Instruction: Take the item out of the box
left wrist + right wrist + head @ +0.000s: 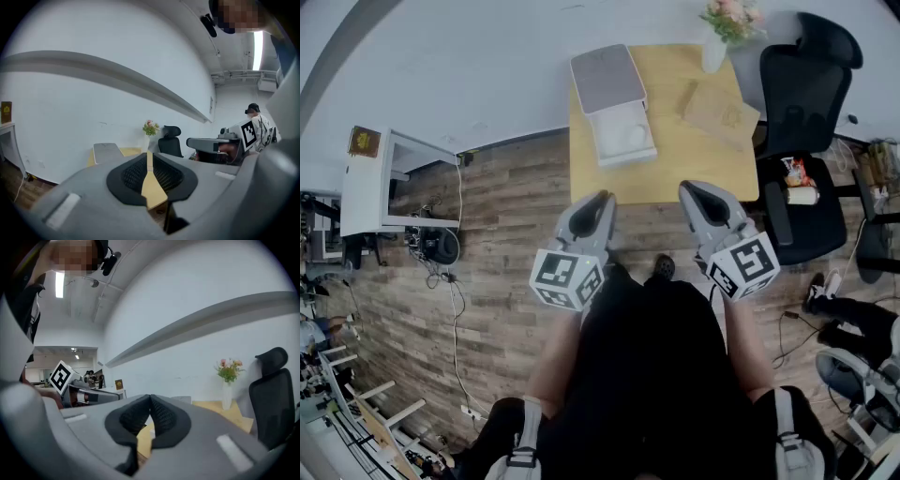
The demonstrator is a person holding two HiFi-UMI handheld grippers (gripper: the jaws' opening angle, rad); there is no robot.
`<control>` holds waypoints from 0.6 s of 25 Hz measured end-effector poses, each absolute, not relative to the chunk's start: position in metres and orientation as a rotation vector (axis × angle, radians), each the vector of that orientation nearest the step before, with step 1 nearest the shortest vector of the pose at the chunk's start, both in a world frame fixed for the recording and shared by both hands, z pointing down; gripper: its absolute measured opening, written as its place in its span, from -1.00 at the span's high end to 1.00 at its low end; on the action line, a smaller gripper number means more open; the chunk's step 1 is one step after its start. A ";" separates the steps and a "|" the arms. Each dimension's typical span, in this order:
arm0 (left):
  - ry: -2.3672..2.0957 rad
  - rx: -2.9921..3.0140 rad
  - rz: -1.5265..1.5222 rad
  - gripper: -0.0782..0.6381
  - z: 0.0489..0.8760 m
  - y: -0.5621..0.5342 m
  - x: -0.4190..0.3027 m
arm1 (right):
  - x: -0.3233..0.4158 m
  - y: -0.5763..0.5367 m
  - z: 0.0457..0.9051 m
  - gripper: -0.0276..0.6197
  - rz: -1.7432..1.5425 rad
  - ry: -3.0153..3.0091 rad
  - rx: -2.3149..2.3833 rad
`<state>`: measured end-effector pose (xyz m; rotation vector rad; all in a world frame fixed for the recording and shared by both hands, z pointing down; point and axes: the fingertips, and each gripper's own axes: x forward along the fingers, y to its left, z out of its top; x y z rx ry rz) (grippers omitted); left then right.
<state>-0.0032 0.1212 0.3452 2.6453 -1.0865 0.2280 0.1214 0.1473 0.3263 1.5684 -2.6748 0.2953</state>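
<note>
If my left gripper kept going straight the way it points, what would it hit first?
Likely the wooden table: the left gripper aims at its bare top beside the open box, nothing nearer in between. Height is unclear, so it might pass over.

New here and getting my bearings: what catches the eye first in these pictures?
An open box with a white item inside sits on the left side of the table. Nearer, the left gripper and right gripper hang empty, short of its edge. A black chair stands at the right.
</note>
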 end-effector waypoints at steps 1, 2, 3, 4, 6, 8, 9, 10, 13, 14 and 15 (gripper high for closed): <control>-1.081 2.646 0.229 0.65 0.345 0.122 0.000 | 0.123 0.149 0.326 0.91 0.294 -2.671 1.571; -1.076 2.646 0.229 0.65 0.345 0.124 0.002 | 0.125 0.150 0.326 0.91 0.293 -2.668 1.573; -1.072 2.646 0.231 0.65 0.346 0.125 0.005 | 0.127 0.151 0.326 0.91 0.292 -2.666 1.575; -1.069 2.646 0.233 0.65 0.346 0.125 0.008 | 0.129 0.152 0.326 0.91 0.292 -2.664 1.577; -1.066 2.641 0.235 0.65 0.348 0.126 0.012 | 0.133 0.153 0.325 0.91 0.292 -2.662 1.579; -1.064 2.635 0.235 0.66 0.349 0.127 0.017 | 0.137 0.154 0.326 0.91 0.293 -2.661 1.575; -1.062 2.632 0.236 0.66 0.350 0.127 0.019 | 0.139 0.154 0.326 0.91 0.292 -2.659 1.571; -1.061 2.630 0.237 0.65 0.350 0.127 0.021 | 0.141 0.155 0.327 0.91 0.293 -2.656 1.566; -1.061 2.628 0.238 0.66 0.351 0.129 0.027 | 0.147 0.154 0.329 0.91 0.303 -2.659 1.569; -1.064 2.626 0.237 0.66 0.351 0.129 0.029 | 0.150 0.154 0.328 0.91 0.312 -2.670 1.576; -1.069 2.623 0.237 0.66 0.351 0.129 0.030 | 0.152 0.154 0.328 0.91 0.324 -2.684 1.581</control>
